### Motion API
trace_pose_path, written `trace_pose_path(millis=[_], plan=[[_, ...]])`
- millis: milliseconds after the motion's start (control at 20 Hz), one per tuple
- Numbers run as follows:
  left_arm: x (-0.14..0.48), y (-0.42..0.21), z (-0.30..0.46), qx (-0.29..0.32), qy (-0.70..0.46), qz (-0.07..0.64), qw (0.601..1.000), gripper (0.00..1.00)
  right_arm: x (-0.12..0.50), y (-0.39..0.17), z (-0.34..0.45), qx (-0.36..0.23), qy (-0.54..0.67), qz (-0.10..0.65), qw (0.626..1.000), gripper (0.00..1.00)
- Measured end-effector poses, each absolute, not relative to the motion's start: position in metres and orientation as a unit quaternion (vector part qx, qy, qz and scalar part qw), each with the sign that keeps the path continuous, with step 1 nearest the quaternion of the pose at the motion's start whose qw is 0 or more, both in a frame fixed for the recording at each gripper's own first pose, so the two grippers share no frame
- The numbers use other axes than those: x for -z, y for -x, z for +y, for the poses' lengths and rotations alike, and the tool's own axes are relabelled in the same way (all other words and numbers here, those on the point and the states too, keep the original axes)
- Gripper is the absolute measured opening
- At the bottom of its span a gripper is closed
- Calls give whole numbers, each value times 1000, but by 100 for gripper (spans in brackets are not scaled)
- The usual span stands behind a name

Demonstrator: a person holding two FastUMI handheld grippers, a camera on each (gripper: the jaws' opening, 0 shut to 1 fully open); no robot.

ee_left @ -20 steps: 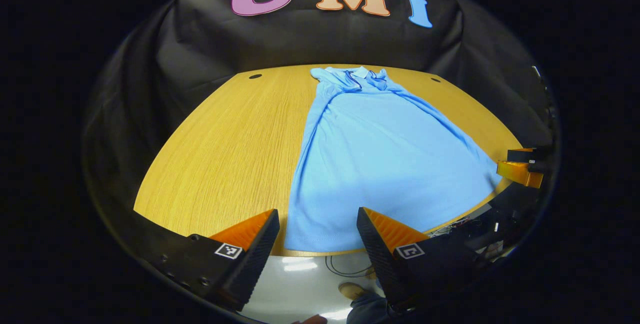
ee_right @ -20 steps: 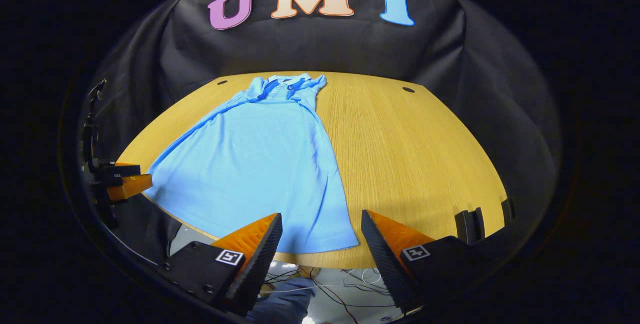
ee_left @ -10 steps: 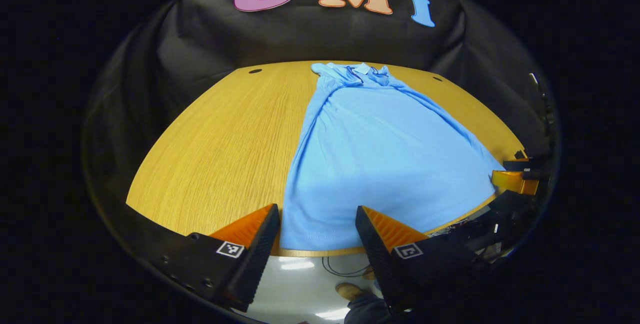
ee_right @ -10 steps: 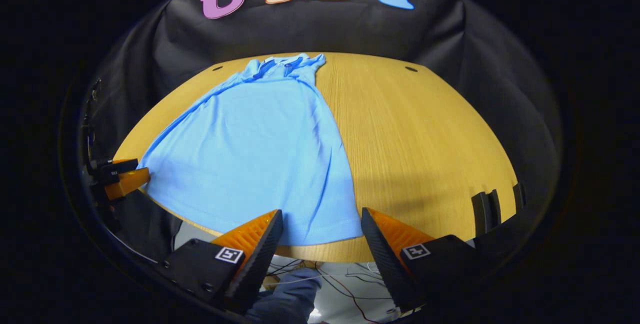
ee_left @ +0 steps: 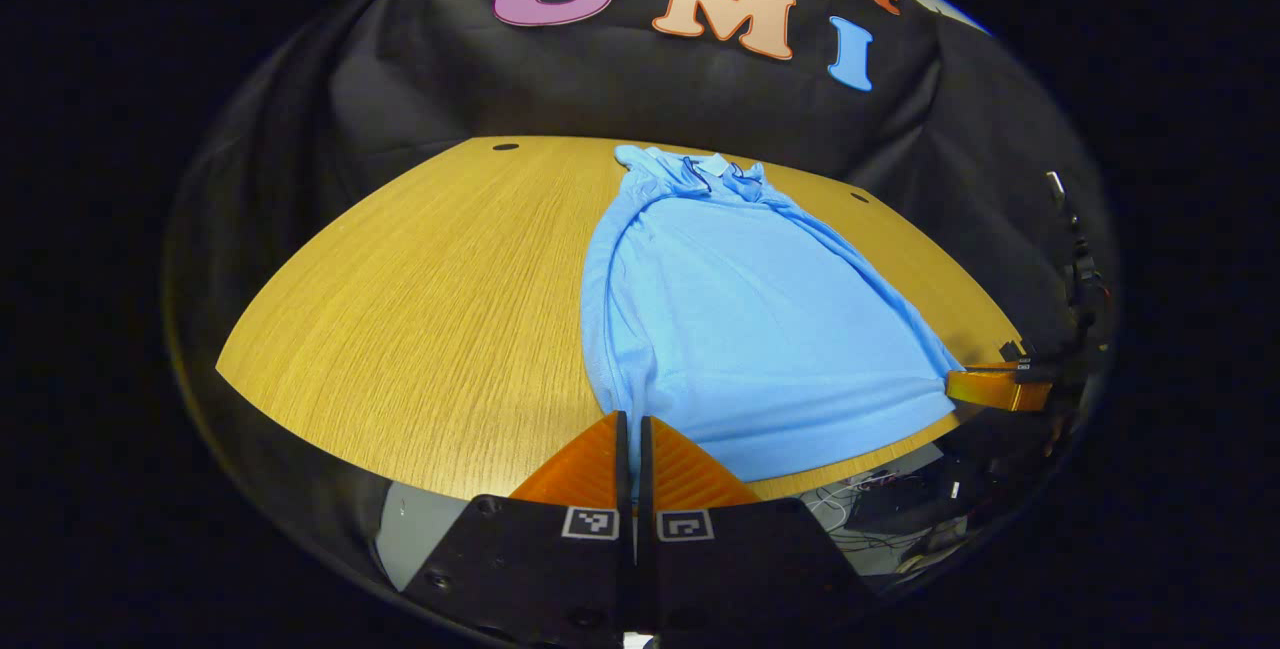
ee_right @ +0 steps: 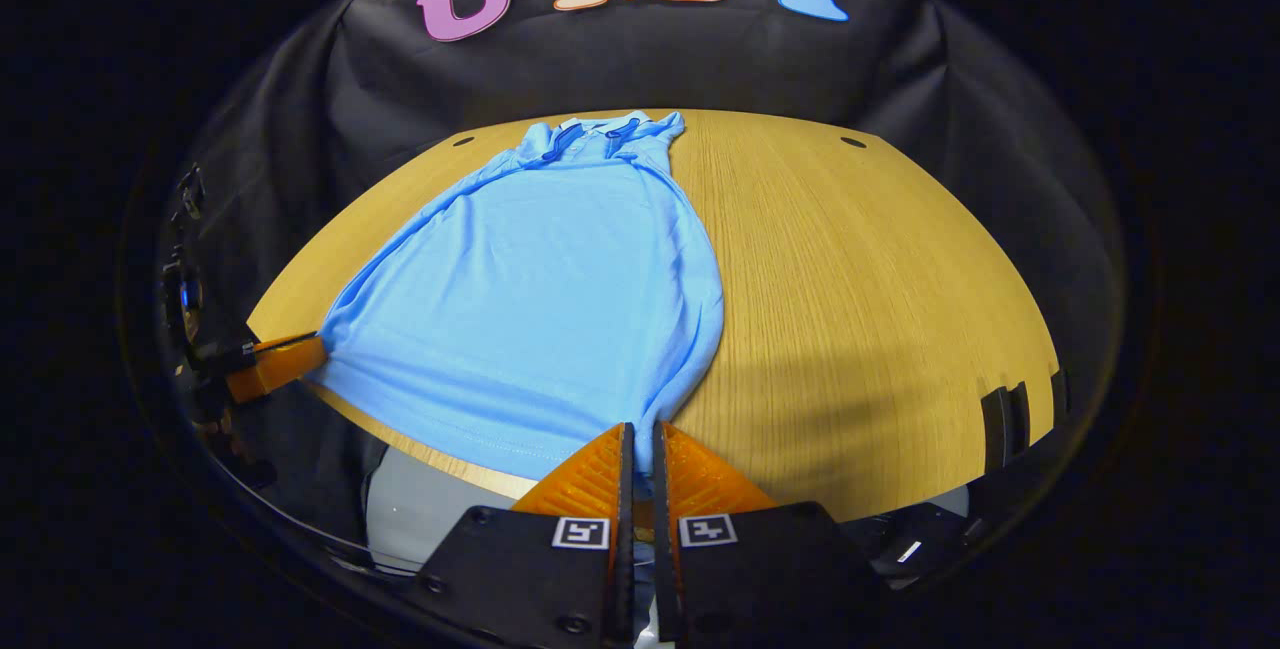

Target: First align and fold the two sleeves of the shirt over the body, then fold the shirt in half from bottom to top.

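The shirt [ee_left: 740, 319] lies flat on the table [ee_left: 440, 329], collar toward the top of each view and hem at the near edge. Its sleeves look already folded in, so the side edges run in long curves up to the collar; the step in hand is probably the bottom-to-top fold.

In the left gripper view, the left gripper [ee_left: 632, 434] sits at bottom centre, fingers pressed together on the shirt's lower left corner, with cloth gathering into the pinch. In the right gripper view, the right gripper [ee_right: 640, 444] is likewise clamped on the lower right corner, the hem pulling into a point there. Each gripper also shows at the far edge of the other's view, against the opposite hem corner. Holding both corners likely keeps the hem straight and level as it is lifted.

The hem lies right along the near table edge, with floor and cables below, so the corners are easy to reach from the front. Bare wood lies left of the shirt in the left gripper view and right of it in the right gripper view. Nothing stands between hem and collar, so the way up the table looks free.
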State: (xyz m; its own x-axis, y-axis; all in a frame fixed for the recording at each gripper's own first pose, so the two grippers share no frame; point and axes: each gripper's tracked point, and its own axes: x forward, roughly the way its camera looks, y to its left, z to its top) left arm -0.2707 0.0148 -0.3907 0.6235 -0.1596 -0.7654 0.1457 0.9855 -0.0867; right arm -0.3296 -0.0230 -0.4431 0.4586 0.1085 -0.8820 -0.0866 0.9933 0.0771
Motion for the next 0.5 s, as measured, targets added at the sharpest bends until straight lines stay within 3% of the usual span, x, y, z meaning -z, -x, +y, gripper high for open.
trace_pose_path(millis=[50,300,500], plan=[[390,271,15,83,4,438,895,0,447,328,-22,-56,-10,520,852,4],[382,264,9,82,9,459,885,0,428,314,-16,-60,-21,497,865,3],[343,239,-10,106,40,427,897,0,396,283,-12,-62,-37,464,883,4]])
